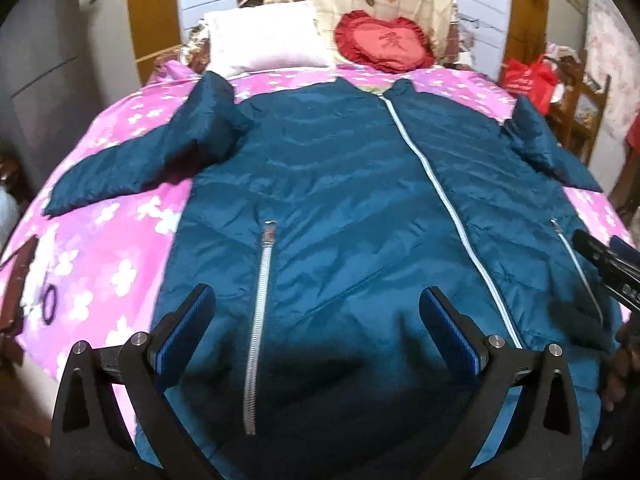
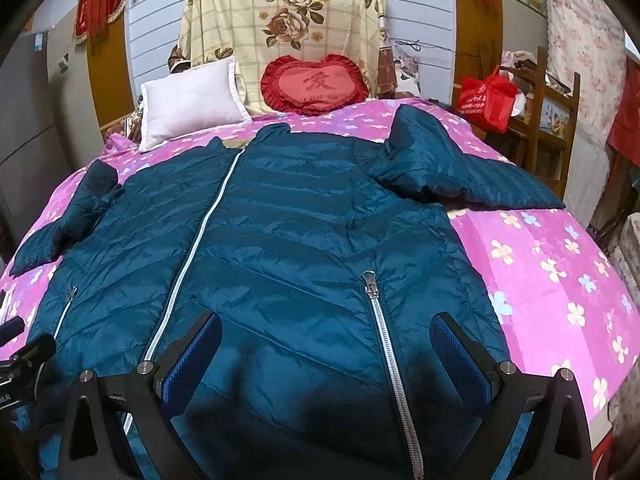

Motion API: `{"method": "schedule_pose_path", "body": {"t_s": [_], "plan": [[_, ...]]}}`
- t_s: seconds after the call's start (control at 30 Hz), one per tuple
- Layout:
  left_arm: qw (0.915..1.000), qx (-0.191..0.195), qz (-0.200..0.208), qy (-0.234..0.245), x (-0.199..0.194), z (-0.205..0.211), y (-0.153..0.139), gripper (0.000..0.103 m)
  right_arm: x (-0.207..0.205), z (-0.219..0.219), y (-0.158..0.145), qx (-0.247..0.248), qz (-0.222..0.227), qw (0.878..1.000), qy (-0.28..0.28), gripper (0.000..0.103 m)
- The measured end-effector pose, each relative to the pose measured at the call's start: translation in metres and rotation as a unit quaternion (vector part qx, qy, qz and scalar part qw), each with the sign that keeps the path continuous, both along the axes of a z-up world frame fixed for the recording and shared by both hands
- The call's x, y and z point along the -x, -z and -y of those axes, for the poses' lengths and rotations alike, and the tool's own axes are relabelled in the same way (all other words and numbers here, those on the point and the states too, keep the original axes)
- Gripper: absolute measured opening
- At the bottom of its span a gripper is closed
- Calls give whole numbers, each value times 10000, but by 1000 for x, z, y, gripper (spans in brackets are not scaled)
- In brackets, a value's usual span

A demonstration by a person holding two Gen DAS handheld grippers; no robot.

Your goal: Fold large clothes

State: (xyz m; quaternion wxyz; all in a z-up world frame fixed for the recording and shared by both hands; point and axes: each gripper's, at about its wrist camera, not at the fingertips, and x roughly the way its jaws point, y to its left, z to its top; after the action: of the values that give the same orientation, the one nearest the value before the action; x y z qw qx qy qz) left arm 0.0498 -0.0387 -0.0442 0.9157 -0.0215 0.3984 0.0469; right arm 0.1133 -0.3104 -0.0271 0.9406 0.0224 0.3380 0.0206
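Note:
A teal quilted jacket (image 1: 340,184) (image 2: 304,232) lies flat and front-up on a pink flowered bed (image 1: 100,248) (image 2: 560,272), zipped shut, collar toward the pillows, both sleeves spread outward. My left gripper (image 1: 318,300) hovers open over the jacket's hem, its fingers on either side of the left pocket zipper (image 1: 258,320). My right gripper (image 2: 326,328) is open too, above the hem with the right pocket zipper (image 2: 384,352) between its fingers. Neither holds any cloth. The right gripper's body shows at the left wrist view's right edge (image 1: 604,264).
A white pillow (image 1: 268,42) (image 2: 188,102) and a red heart cushion (image 1: 384,42) (image 2: 316,86) rest at the head of the bed against a floral blanket. A red bag (image 2: 488,98) sits on a wooden chair at the right. A grey cabinet (image 1: 36,60) stands at the left.

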Motion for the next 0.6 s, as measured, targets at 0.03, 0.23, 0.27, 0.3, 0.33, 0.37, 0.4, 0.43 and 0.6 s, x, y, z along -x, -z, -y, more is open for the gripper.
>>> {"method": "schedule_pose_path", "body": {"t_s": [0.03, 0.23, 0.27, 0.3, 0.33, 0.37, 0.4, 0.43, 0.6], "plan": [[9999, -37, -73, -62, -2, 0, 0, 102, 2, 0, -1, -23, 39, 10000, -4, 103], [9991, -281, -75, -297, -1, 2, 1, 102, 2, -5, 1, -106, 7, 9999, -96, 103], [9993, -268, -43, -268, 0, 2, 1, 102, 2, -6, 2, -102, 0, 9999, -111, 103], [9993, -281, -15, -247, 1, 2, 0, 102, 1, -7, 2, -96, -6, 9999, -123, 103], [9992, -313, -9, -253, 1, 2, 0, 102, 0, -8, 2, -89, -15, 9999, -124, 103], [9990, -357, -19, -267, 1, 3, 0, 102, 0, -9, 3, -83, -24, 9999, -119, 103], [9990, -366, -31, -267, 1, 3, 0, 102, -1, -10, 3, -84, -34, 9999, -115, 103], [9991, -350, -37, -257, 1, 3, 0, 102, 0, -10, 3, -93, -42, 9999, -112, 103], [9992, -281, -100, -256, -1, 4, 3, 102, 1, -10, 2, -107, 16, 9999, -89, 103]]}}
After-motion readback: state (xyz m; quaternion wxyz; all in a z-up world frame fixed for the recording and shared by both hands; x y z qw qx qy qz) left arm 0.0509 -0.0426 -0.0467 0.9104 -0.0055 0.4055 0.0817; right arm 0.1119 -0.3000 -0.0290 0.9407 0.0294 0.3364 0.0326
